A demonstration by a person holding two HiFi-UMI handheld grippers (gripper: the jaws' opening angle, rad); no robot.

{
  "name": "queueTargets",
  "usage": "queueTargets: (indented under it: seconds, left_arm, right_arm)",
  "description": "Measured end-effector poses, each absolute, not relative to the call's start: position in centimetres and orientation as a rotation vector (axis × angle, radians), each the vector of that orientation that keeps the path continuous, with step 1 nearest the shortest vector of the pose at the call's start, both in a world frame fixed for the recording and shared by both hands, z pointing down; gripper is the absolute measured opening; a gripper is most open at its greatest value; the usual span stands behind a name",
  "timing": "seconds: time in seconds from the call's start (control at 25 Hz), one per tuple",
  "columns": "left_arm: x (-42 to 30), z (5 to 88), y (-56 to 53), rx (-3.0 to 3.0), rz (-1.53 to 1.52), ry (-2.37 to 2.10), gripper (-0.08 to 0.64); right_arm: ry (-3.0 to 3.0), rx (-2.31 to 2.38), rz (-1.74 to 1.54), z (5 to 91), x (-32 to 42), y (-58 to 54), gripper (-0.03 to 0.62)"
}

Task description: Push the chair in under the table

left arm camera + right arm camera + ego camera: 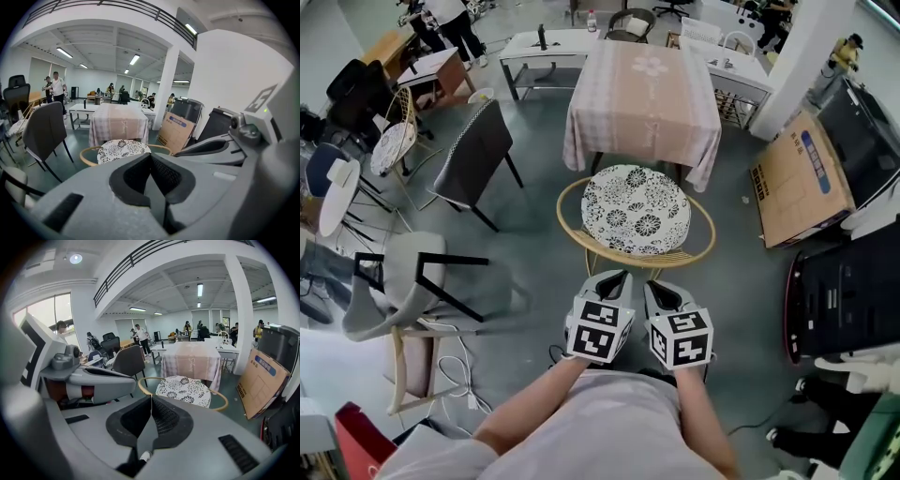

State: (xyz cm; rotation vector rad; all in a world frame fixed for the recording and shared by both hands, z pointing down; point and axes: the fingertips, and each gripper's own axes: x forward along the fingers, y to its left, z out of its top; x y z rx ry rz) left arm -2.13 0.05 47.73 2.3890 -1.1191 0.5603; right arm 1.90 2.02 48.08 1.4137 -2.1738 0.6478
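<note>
The chair is a round rattan frame [694, 246] with a black-and-white flowered cushion [636, 208]; it stands just outside the near edge of the table, which is draped in a pink checked cloth [642, 94]. Both grippers are held side by side just short of the chair's near rim, apart from it. My left gripper [616, 277] is shut with nothing between its pads, and so is my right gripper [657, 287]. The cushion [123, 150] and cloth [117, 123] lie straight beyond the shut left gripper [150, 155]. They also lie beyond the shut right gripper [151, 397], cushion [183, 389] before table [191, 359].
A dark grey chair [473, 155] stands left of the table and a pale chair [403, 281] lies nearer, with cables [455, 366] on the floor. On the right are a cardboard box [797, 178], a white pillar [802, 56] and black equipment [844, 291]. People stand at the far tables.
</note>
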Motion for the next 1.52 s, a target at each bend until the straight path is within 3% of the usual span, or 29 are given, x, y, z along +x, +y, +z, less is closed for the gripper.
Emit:
queueTargets:
  seconds: [0.48, 1.28, 1.52]
  left_arm:
    - [-3.6, 49.2, -1.6, 2.420, 0.610, -1.040, 0.006]
    - [-3.5, 54.2, -3.6, 2.685, 1.130, -0.777, 0.009]
    - [-3.3, 55.2, -4.1, 2.757, 1.217, -0.696, 0.069]
  right_arm:
    - [-2.137, 1.465, 0.649, 49.0, 1.2, 0.3, 0.005]
    - [-2.013, 1.162, 0.354, 53.5, 3.3, -2.8, 0.006]
    - [-1.993, 1.041, 0.274, 54.4, 3.0, -2.9, 0.008]
